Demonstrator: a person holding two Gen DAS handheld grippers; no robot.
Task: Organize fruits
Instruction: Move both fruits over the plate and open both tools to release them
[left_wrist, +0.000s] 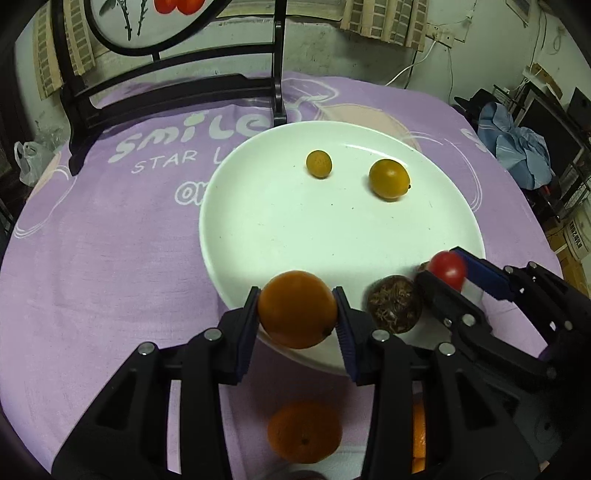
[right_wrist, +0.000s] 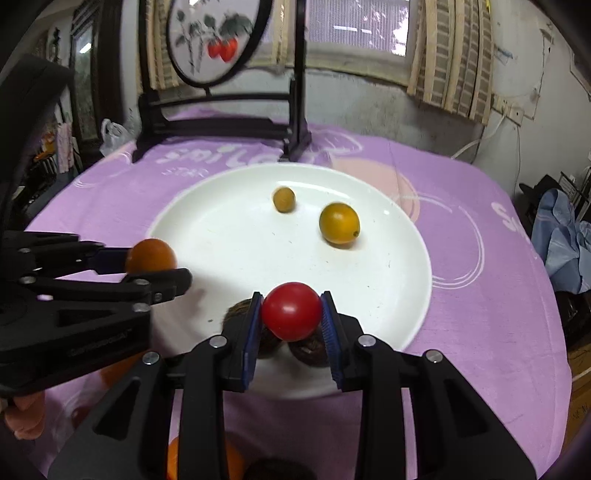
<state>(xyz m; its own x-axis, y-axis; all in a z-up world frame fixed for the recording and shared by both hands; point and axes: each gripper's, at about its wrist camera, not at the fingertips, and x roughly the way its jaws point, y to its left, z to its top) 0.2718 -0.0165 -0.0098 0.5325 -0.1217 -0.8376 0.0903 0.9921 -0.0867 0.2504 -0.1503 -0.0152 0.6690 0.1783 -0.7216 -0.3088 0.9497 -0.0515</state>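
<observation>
A white plate (left_wrist: 295, 229) (right_wrist: 240, 251) lies on the purple cloth. My left gripper (left_wrist: 296, 293) is shut on an orange (left_wrist: 297, 314) over the plate's near rim. In the right wrist view the left gripper (right_wrist: 155, 264) reaches in from the left with the orange (right_wrist: 151, 254). My right gripper (right_wrist: 291, 297) is shut on a red tomato (right_wrist: 291, 314) above the plate's near edge; the left wrist view shows that gripper (left_wrist: 443, 264) and the tomato (left_wrist: 448, 269) at the right. Two small yellow-orange fruits (left_wrist: 319, 164) (left_wrist: 389, 179) rest on the plate's far half. A dark brown wrinkled fruit (left_wrist: 394, 309) sits between the grippers.
A black wooden stand (left_wrist: 273, 74) with a round painted screen rises at the cloth's far edge. Two more oranges (left_wrist: 304, 432) (left_wrist: 419, 439) lie on the cloth under my left gripper. A plastic bag (left_wrist: 29, 162) sits at the far left, a blue cloth bundle (left_wrist: 517, 147) at the right.
</observation>
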